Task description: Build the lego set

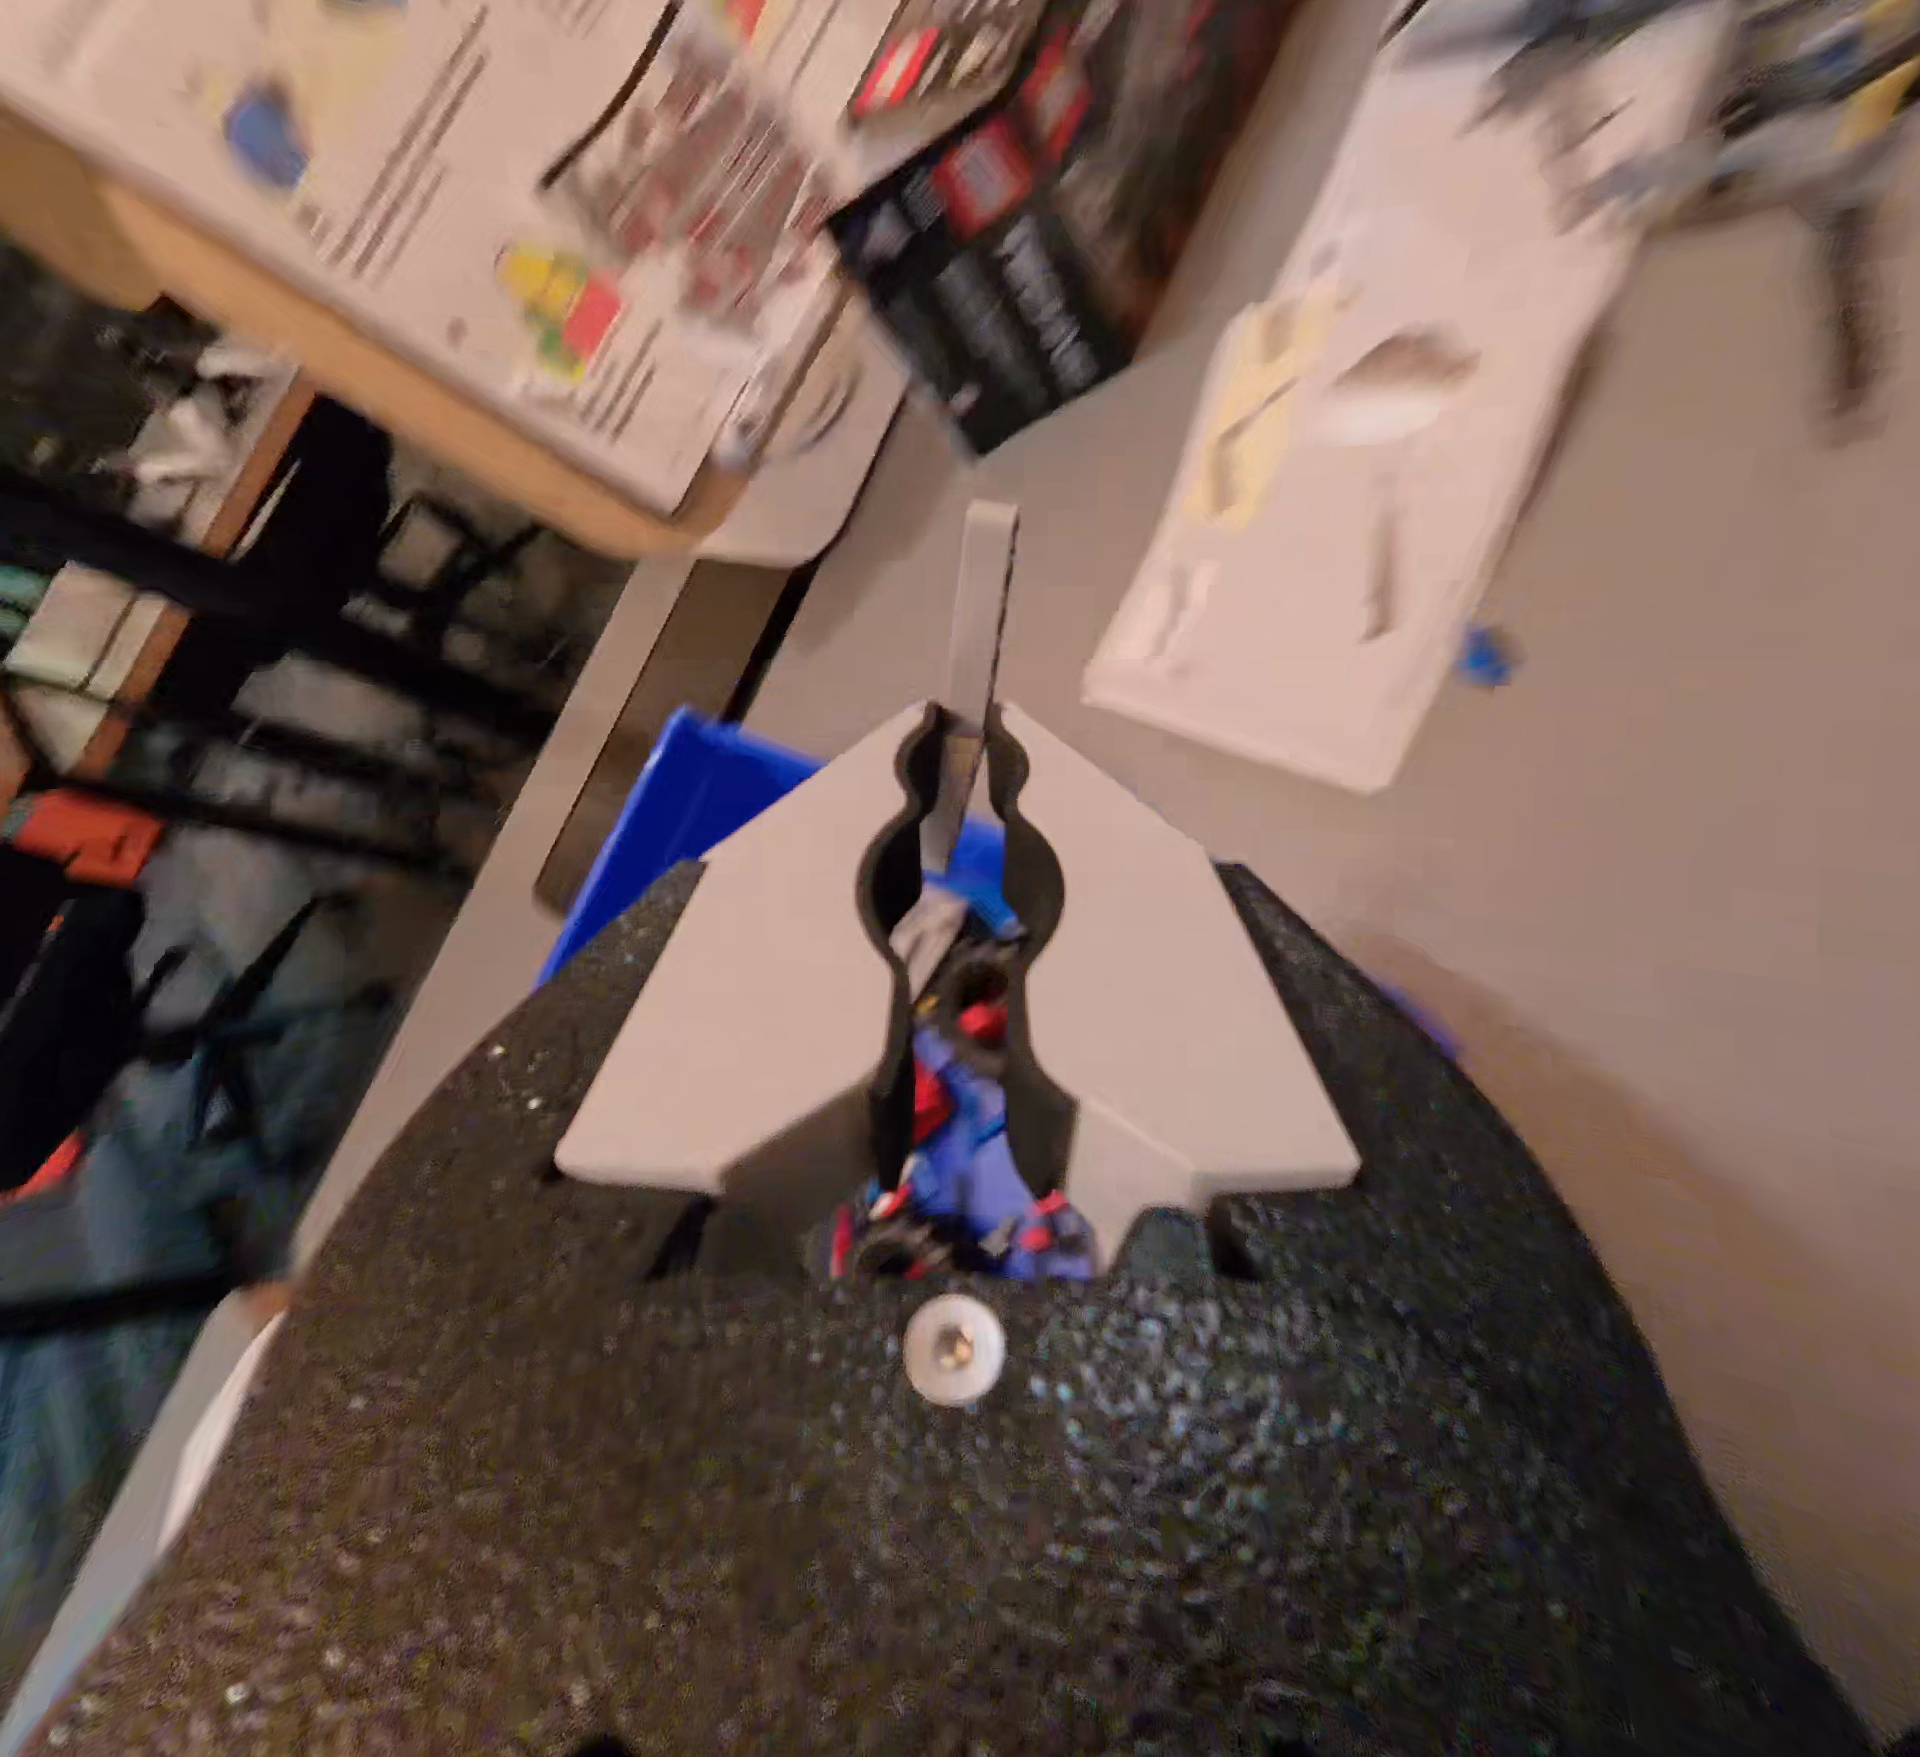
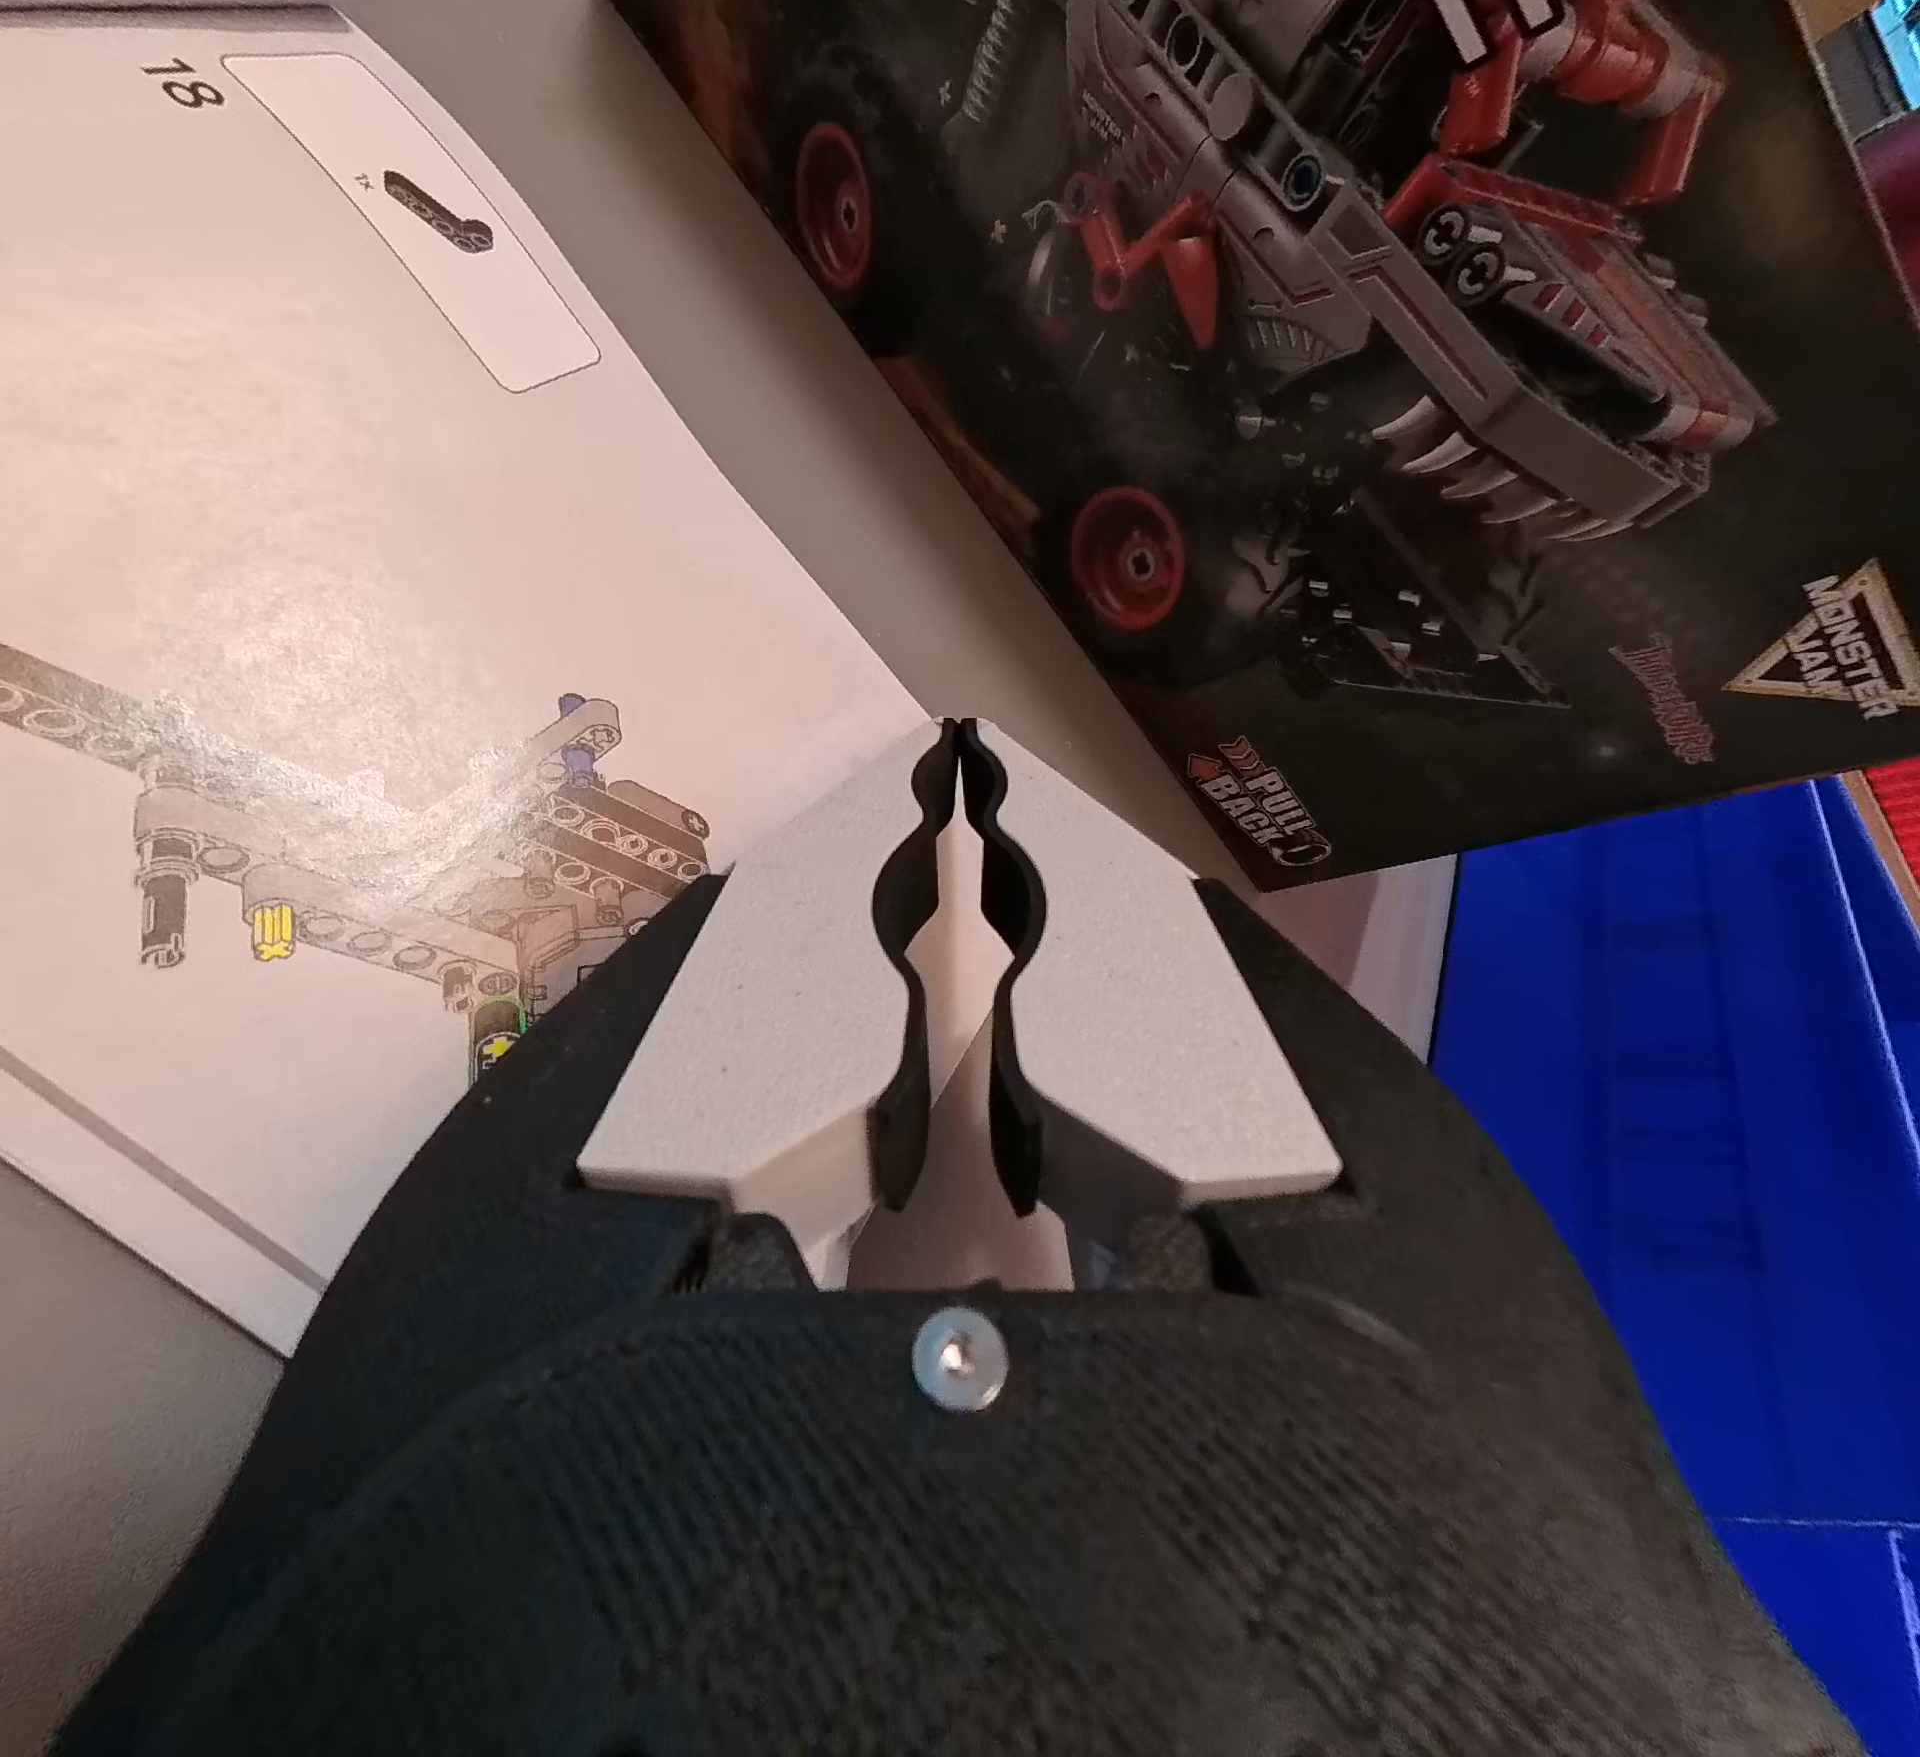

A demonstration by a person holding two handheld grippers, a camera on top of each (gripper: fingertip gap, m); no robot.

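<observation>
We judge we are mid-build: our left tongs (image 1: pixel 961 751) pinch a thin grey piece (image 1: pixel 982 606) that sticks out past the tips, above the blue bin (image 1: pixel 686 803) of loose parts at the desk (image 1: pixel 1662 876) edge. This view is blurred. Our right tongs (image 2: pixel 958 741) are pressed together, holding nothing, hovering over the open manual (image 2: pixel 312 512) beside the set's box (image 2: pixel 1247 305). Next we likely must carry the piece to the model, which we cannot clearly make out.
</observation>
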